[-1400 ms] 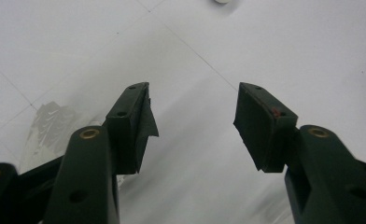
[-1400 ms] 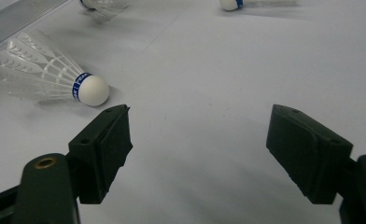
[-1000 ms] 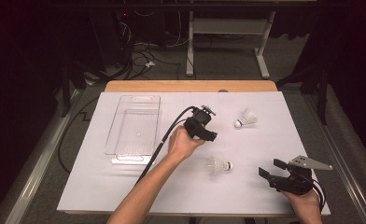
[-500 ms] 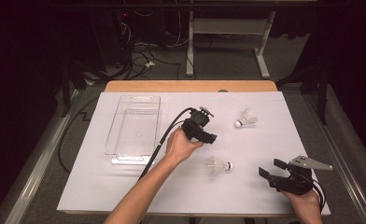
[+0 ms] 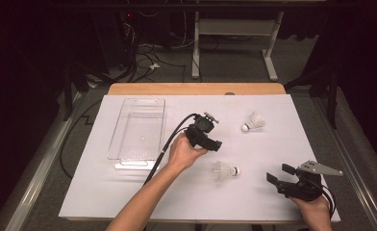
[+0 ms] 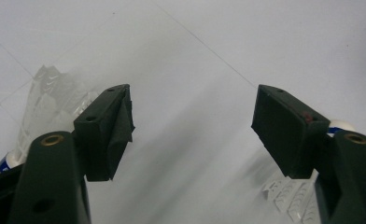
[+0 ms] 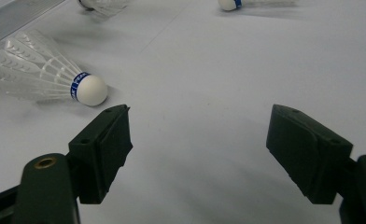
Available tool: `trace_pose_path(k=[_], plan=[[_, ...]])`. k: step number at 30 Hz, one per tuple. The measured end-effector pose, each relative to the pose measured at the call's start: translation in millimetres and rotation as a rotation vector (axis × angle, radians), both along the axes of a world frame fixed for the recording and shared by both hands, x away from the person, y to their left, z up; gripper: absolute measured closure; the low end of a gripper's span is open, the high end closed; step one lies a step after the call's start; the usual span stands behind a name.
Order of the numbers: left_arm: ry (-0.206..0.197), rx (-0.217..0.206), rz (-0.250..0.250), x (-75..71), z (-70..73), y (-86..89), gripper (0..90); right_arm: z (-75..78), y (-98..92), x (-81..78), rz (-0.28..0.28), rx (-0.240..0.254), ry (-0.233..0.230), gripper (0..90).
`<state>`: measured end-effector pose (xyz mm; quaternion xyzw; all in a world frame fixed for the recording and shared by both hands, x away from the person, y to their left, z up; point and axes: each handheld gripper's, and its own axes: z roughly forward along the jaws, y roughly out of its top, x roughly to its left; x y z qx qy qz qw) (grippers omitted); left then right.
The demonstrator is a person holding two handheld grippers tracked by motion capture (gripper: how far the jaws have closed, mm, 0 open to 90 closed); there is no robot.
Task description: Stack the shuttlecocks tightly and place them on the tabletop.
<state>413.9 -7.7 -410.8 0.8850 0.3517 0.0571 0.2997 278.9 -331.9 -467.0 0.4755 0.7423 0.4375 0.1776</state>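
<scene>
The left hand-held gripper (image 5: 216, 144) is hanging over the middle of the desk (image 5: 129, 202), its jaws standing wide apart with nothing between them; they have just been opening. In the left gripper view the two black pads (image 6: 107, 130) are framing bare white desk surface, while one shuttlecock's feathers are showing behind the jaw at that view's left and another's cork and feathers are peeking out behind the jaw at its right. The person's left hand (image 5: 184, 153) is wrapping around the body of this hand-held gripper, and its black cable (image 5: 169, 139) is trailing back along the forearm.

The nearer shuttlecock (image 5: 226, 171) is lying on its side on the desk just beside and nearer the person than the left hand-held gripper, cork pointing right in the high view. The farther shuttlecock (image 5: 254, 121) is lying apart from it, farther back and to the right, cork pointing left.

The right hand-held gripper (image 5: 279, 174) is sitting low at the near right corner of the desk, its jaws also standing wide and empty. In the right gripper view the nearer shuttlecock (image 7: 50, 74) is lying beyond its jaws.

A clear plastic tray (image 5: 121, 154) is resting on the left part of the desk, well apart from both shuttlecocks.
</scene>
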Motion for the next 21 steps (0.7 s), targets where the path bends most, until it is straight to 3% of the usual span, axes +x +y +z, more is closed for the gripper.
trace_pose_path(k=[21], plan=[[0.0, -0.02, -0.021, -9.5, -0.2, 3.9, 30.1, -0.1, 0.6, 0.2, 0.002, -0.003, 0.0, 22.2]])
